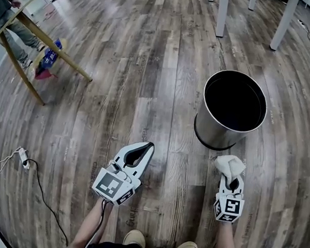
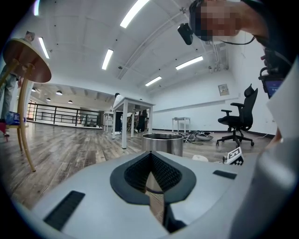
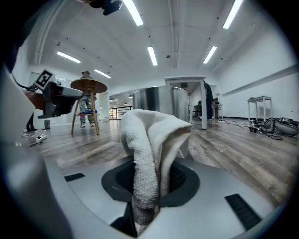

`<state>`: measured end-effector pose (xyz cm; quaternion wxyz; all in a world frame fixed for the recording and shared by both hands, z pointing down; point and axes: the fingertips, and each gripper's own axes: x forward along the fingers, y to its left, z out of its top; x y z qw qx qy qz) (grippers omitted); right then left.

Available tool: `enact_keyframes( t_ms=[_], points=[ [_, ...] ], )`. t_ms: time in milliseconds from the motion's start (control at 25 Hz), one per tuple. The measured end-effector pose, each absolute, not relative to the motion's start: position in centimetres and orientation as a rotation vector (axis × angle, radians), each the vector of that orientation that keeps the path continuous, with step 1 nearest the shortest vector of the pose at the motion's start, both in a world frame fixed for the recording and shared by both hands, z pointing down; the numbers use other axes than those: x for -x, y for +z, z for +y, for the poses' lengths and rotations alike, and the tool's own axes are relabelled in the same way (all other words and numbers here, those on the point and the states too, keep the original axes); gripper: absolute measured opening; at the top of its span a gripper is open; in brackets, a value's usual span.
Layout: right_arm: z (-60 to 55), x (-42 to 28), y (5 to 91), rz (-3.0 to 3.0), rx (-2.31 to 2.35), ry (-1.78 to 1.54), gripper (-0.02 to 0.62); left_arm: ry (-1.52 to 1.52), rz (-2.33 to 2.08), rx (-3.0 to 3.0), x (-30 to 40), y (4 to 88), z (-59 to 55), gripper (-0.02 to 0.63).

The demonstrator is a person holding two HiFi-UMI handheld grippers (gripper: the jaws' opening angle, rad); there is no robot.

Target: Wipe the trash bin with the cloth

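The wooden floor (image 1: pixel 123 61) carries the upright metal trash bin (image 1: pixel 216 132), which stands just ahead of the right hand-held gripper (image 1: pixel 231 180) and ahead and to the right of the left hand-held gripper (image 1: pixel 144 148); its open mouth shows only a black inside. The left hand-held gripper has its jaws together with nothing between them. The right one is clamped on the folded white cloth (image 1: pixel 229 164), which bunches up past its tips, near the bin's foot but not touching it.

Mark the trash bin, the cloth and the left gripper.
trash bin (image 1: pixel 211 131), head view, outer side wall.
cloth (image 3: pixel 145 140), right gripper view, middle fold.
left gripper (image 1: pixel 150 145), head view, between its fingertips.
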<state>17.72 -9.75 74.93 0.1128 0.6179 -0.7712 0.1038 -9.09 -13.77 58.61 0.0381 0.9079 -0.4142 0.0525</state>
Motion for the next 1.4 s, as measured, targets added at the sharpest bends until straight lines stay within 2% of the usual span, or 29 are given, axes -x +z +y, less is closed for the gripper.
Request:
enact_keyframes(
  t_ms=[240, 520, 1400],
  points=[
    [-6.0, -9.1, 73.0, -2.454, -1.632, 0.301, 0.083, 0.167, -1.259, -2.782, 8.9, 58.9, -13.6, 0.0],
    [-9.8, -2.7, 74.4, -2.508, -1.495, 0.31, 0.083, 0.17, -1.254, -2.778, 9.0, 59.0, -13.5, 0.0],
    [-19.5, -3.1, 79.9, -2.324, -1.514, 0.364, 0.083, 0.185, -1.252, -2.757, 9.7, 60.2, -13.8, 0.0]
  ],
)
